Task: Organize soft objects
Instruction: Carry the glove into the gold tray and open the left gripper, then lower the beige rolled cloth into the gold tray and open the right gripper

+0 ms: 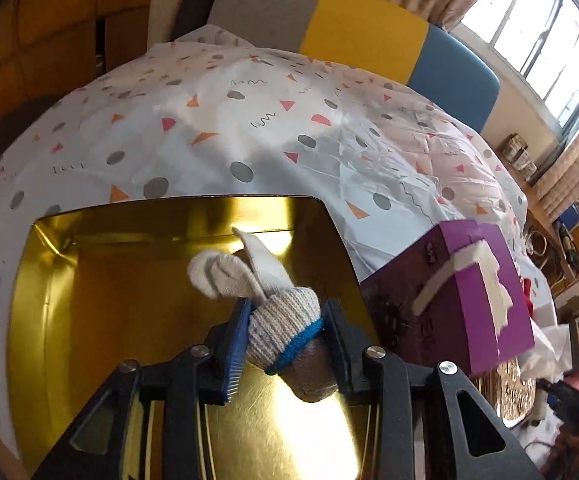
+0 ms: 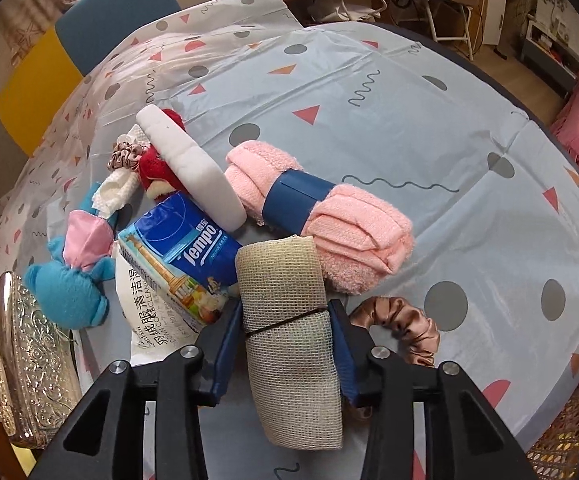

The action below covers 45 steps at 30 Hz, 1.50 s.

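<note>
A: Left gripper point(image 1: 285, 332) first: its blue pads are clamped on a rolled knit glove point(image 1: 277, 320), grey-white with a blue cuff band, fingers flopping out past the tips.

B: And it hangs right over the gold tin point(image 1: 101, 280), open and shiny inside, with the glove above its floor.

A: Just beside the tin, on the right, a purple box point(image 1: 485, 292) with strips of pale tape across it. All of it sits on the patterned tablecloth point(image 1: 217, 120).

B: Over to the right gripper point(image 2: 285, 340). Jaws squeezed onto a rolled beige mesh cloth point(image 2: 289, 320), a thin dark band around its middle, pads pressing both sides.

A: Behind the right-hand jaw, a brown satin scrunchie point(image 2: 405, 324) lies on the cloth. Just beyond the roll, a pink towel point(image 2: 329, 216) wrapped in a blue sleeve.

B: Left of that, the pile: a Tempo tissue pack point(image 2: 181, 248), a white foam pad point(image 2: 193, 168) leaning over it, a red plush bit point(image 2: 155, 168), a small pink scrunchie point(image 2: 123, 156), crumpled white tissue point(image 2: 115, 190).

A: And a blue-and-pink plush toy point(image 2: 69, 276) nearest the embossed gold lid point(image 2: 29, 360) at the left edge.
</note>
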Available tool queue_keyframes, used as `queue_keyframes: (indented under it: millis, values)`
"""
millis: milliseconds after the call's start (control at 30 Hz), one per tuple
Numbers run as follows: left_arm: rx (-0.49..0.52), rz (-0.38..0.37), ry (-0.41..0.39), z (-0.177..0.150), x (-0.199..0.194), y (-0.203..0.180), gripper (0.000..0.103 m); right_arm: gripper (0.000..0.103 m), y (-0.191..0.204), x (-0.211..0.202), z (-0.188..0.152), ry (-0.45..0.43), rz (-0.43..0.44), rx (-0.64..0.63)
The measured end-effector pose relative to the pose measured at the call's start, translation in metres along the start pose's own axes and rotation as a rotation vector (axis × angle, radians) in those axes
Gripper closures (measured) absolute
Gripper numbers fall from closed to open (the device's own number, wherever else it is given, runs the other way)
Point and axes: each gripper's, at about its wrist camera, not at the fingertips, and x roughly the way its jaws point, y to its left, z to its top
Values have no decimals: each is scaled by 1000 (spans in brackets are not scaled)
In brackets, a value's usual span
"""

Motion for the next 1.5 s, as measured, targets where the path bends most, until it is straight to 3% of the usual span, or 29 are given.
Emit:
queue_keyframes:
  millis: [33,100,200,333,433,700,800,1033,1133,1267,1333,1500]
  values:
    - [4,-4,-15,2,0,-2,60,62,1,-1,0,-7,0,-5]
    - [15,5,-59,7,-3,-7,39,62,2,-4,0,-25,1,-15]
    - [14,36,-114,10,-12,-9,25,62,3,-13,0,-59,23,-17]
    - [43,96,-131,-4,-21,-12,22,62,0,-24,1,-113,68,4]
    - [46,79,-113,-22,-25,-11,22,62,2,-32,4,-156,105,7]
    - [74,140,-111,-74,-43,-4,21,62,8,-40,6,-192,236,6]
    - [87,163,-112,-88,-49,0,21,62,21,-44,5,-194,297,-52]
    - [12,207,-119,-92,-63,24,20,62,56,-57,-9,-212,350,-188]
    - [-13,232,-133,-92,-69,35,19,62,77,-70,-15,-210,374,-221]
    - [-49,256,-135,-95,-74,52,17,62,141,-106,-36,-212,493,-364]
    - [-72,264,-133,-96,-75,60,17,62,180,-126,-52,-193,598,-447]
    - [-112,253,-137,-98,-81,72,14,62,277,-145,-115,-87,711,-673]
